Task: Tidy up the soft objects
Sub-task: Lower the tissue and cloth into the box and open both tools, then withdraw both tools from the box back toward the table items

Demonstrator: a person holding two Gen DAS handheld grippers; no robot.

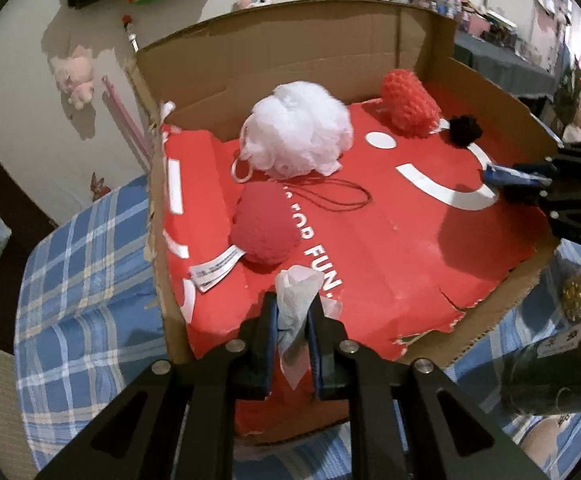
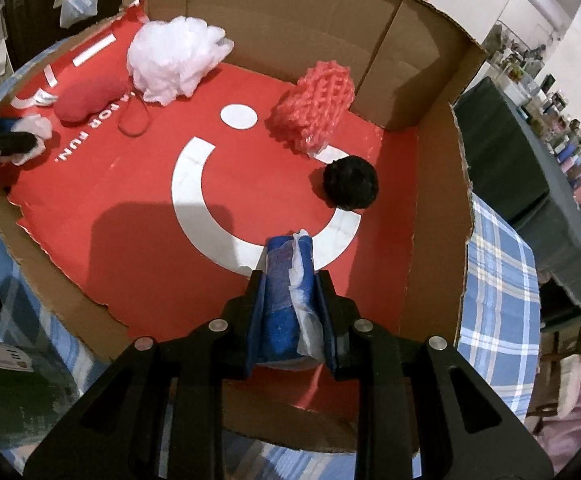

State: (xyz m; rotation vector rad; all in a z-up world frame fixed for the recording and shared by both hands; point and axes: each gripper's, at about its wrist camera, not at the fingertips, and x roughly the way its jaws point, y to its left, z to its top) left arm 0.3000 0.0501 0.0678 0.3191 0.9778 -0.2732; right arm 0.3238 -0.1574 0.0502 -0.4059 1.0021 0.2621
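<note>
A cardboard box [image 1: 410,36] [image 2: 430,184] lined with red printed paper holds a white mesh pouf [image 1: 300,134] [image 2: 174,60], a pink-red plush [image 1: 264,228] [image 2: 88,100], a red knitted piece [image 1: 408,102] [image 2: 316,108] and a black pompom [image 1: 464,130] [image 2: 350,182]. My left gripper [image 1: 293,312] is shut on a crumpled white tissue [image 1: 296,288] over the box's near edge. My right gripper [image 2: 288,276] is shut on a blue soft object wrapped in white tissue [image 2: 286,292] above the white arc print. Each gripper shows in the other's view: the right gripper [image 1: 530,180], the left gripper [image 2: 18,146].
The box stands on a blue plaid cloth [image 1: 86,280] [image 2: 498,280]. A dark table [image 2: 530,184] with small items lies to the right. Plush toys [image 1: 76,76] hang on the white wall behind. A dark jar [image 1: 566,360] stands beside the box.
</note>
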